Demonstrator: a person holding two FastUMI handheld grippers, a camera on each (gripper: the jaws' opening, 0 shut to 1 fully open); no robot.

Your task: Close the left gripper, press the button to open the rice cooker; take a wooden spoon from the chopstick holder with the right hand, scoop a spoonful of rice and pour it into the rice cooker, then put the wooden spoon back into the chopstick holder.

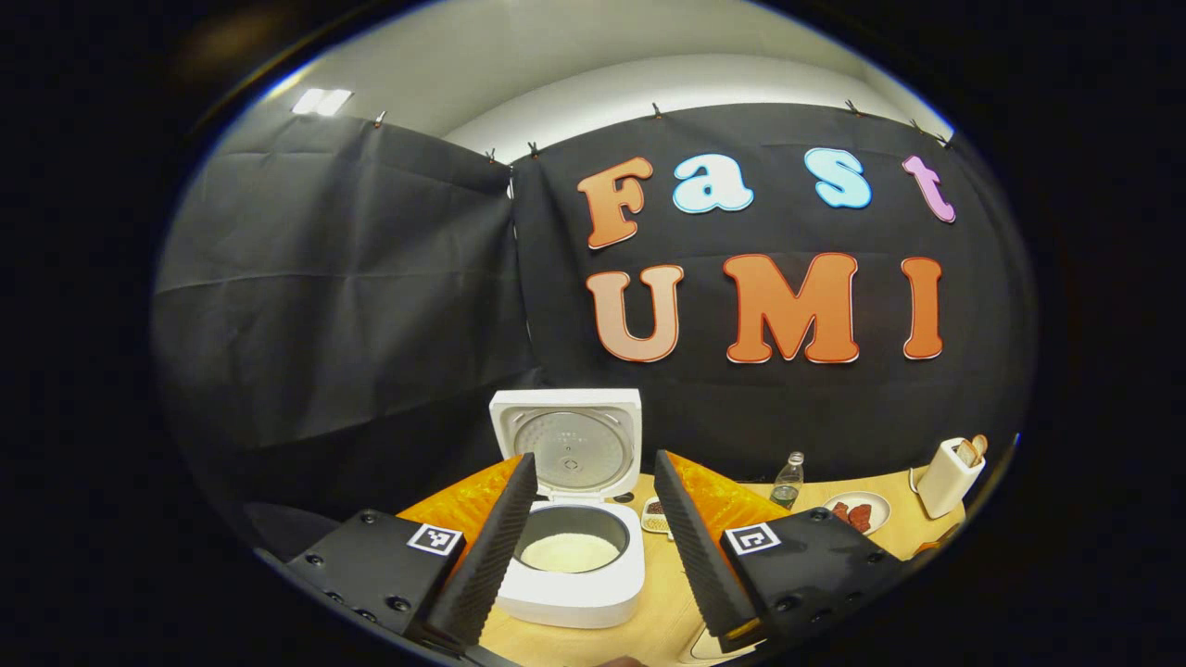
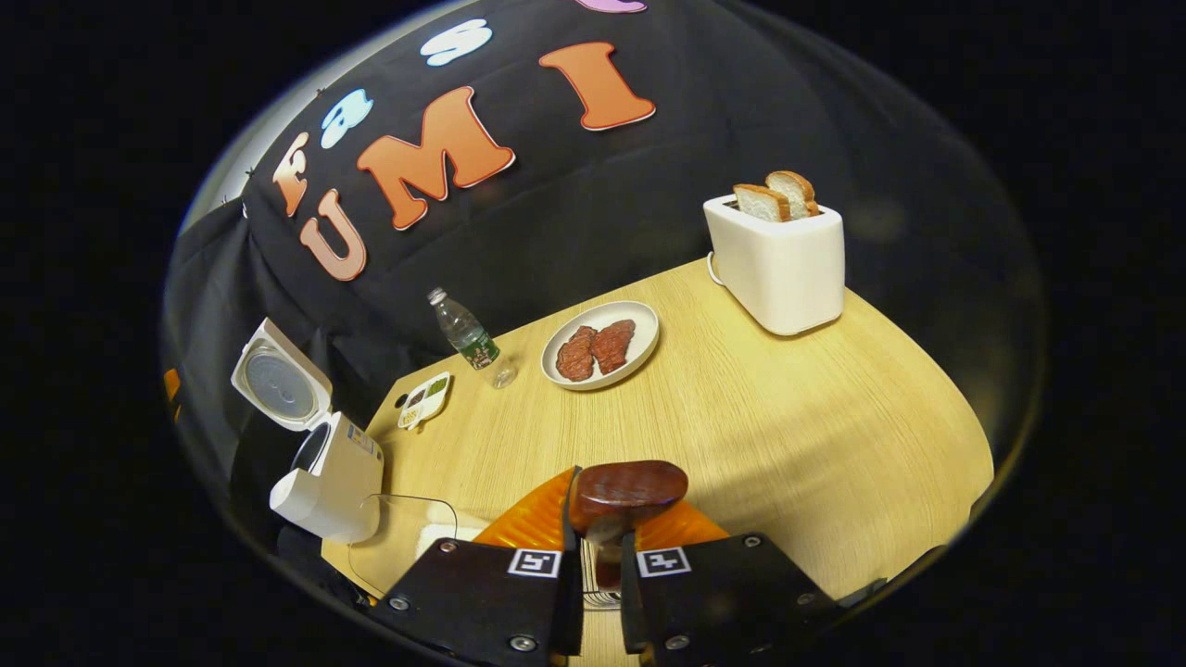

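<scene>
With its jaws spread wide and empty, the left gripper (image 1: pixel 586 528) faced the open rice cooker (image 1: pixel 576 565), while the right gripper (image 2: pixel 600 533) pinched the wooden spoon (image 2: pixel 626 489) above the table (image 2: pixel 788 417), so a level, unhurried carry seemed wisest.

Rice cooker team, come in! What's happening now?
Left gripper open, facing the open rice cooker. Right gripper shut on wooden spoon. Nothing blocking.
</scene>
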